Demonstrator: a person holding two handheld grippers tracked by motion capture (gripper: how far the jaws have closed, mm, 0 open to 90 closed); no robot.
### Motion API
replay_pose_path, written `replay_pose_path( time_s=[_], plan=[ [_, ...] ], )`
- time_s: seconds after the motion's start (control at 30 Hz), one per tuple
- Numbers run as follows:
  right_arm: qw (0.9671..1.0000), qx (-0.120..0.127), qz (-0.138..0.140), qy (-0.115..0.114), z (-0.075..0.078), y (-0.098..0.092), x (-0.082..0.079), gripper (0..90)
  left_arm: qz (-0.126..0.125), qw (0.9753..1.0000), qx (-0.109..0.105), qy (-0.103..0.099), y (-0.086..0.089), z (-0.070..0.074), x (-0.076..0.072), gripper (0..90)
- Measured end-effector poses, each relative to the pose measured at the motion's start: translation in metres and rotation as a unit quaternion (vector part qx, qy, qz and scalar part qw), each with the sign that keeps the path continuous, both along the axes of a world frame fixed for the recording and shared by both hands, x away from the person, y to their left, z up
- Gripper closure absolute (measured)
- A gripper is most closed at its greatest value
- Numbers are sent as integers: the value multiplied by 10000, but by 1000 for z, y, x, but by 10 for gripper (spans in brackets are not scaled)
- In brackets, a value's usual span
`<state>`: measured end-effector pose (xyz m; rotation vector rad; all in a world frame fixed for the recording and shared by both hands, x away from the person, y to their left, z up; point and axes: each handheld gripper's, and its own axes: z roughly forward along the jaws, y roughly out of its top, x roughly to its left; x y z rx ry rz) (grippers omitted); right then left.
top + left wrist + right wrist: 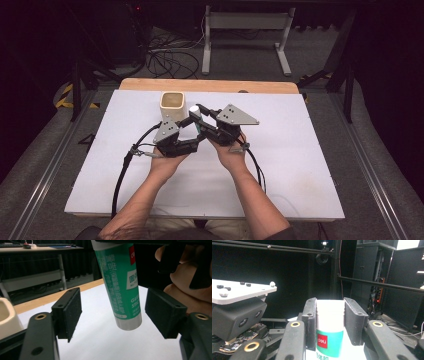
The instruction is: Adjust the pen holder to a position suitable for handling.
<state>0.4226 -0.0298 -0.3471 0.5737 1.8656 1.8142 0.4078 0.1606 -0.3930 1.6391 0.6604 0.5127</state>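
Right tool (329, 322) clamped on white cap end of green glue stick (329, 340), holds it above white worktop (300, 165). Left tool (113, 312) jaws apart, one each side of stick's lower end, not touching. Cream cup (173, 106) just beside both tools.

High view: above, looking forward and down over the table (300, 165). Gripper views: close, along the jaws, both sharing the glue stick (120, 285).
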Motion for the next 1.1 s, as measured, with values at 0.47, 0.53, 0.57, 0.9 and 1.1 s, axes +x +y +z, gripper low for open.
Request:
replay_pose_path(
  time_s=[0.47,0.53,0.57,0.9,1.1],
  plan=[
    [9998,94,-26,-148,0,-5,-3,656,-183,9997,-131,-6,-5,1,0,463],
    [9998,86,-23,-172,-1,-5,-3,656,-197,9995,-228,17,-5,2,1,482],
    [9998,85,-24,-184,-2,-6,-3,656,-225,9993,-280,49,-4,2,2,486],
    [9996,122,-3,-268,-3,-7,-5,656,-399,9972,-585,225,-4,3,4,541],
    [9993,156,-25,-326,-3,-7,-6,656,-485,9955,-760,302,-3,5,4,577]
  ],
)
